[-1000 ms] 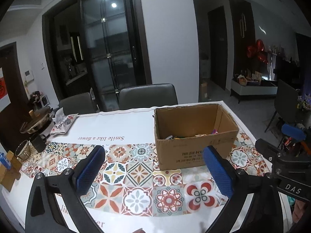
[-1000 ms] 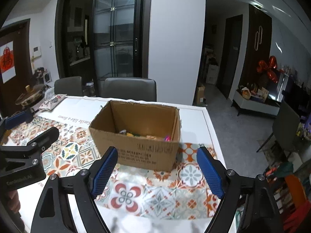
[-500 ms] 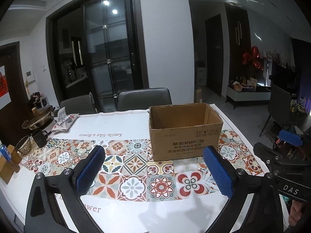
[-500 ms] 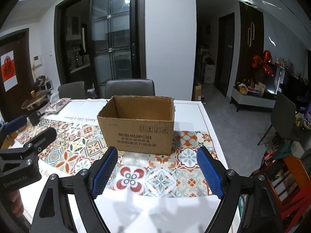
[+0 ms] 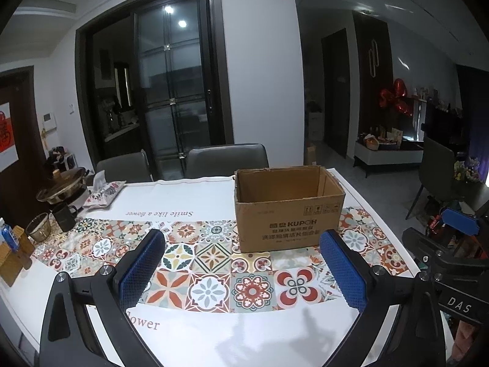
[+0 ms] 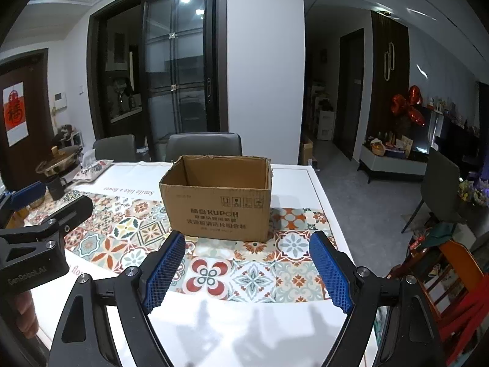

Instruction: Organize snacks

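Both grippers empty, held back from the box — between steps, or near done.

Dining table [image 5: 214,330]: bare near strip in front of the KUPOH cardboard box [image 6: 218,206], free room to its L; its R side sits close to the table edge, floor drop there. Box top open, inside hidden, no snacks visible. Next pick needs a snack located first, I'd judge. Left gripper [image 5: 241,270] jaws wide; right gripper [image 6: 247,270] jaws wide.

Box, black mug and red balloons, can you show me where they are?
box [image 6: 218,214]: right wrist view, on its printed front wall.
black mug [image 5: 63,217]: left wrist view, on its side, at the table's left edge.
red balloons [image 6: 408,108]: right wrist view, on the shiny middle of the bunch.
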### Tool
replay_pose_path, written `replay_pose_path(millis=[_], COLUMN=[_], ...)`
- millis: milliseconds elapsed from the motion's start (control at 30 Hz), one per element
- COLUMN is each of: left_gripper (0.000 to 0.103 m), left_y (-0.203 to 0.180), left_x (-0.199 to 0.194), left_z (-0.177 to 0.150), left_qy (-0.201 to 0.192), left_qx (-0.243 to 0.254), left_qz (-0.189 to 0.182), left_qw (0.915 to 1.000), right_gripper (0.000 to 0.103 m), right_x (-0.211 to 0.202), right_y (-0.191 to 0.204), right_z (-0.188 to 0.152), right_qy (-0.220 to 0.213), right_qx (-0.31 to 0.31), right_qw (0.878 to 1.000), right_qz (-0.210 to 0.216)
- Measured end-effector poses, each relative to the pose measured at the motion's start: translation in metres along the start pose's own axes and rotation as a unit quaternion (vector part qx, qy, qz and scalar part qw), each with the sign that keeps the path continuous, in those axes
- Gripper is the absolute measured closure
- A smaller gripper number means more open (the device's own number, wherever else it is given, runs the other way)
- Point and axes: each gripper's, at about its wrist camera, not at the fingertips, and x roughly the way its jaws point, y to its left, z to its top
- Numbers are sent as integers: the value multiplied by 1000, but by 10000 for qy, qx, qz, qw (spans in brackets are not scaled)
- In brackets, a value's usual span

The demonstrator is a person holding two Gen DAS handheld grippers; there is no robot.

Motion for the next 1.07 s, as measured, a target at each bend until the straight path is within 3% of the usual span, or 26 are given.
replay_pose_path(millis=[1067], left_gripper=[0], left_y=[4], left_x=[1], left_z=[-6], left_qy=[55], left_qx=[-45], left_qz=[-25], left_qw=[10000], right_gripper=[19], right_x=[-2], right_y=[2], right_z=[-2], right_qy=[-56], right_qx=[-39], right_qw=[10000], right_qz=[-36])
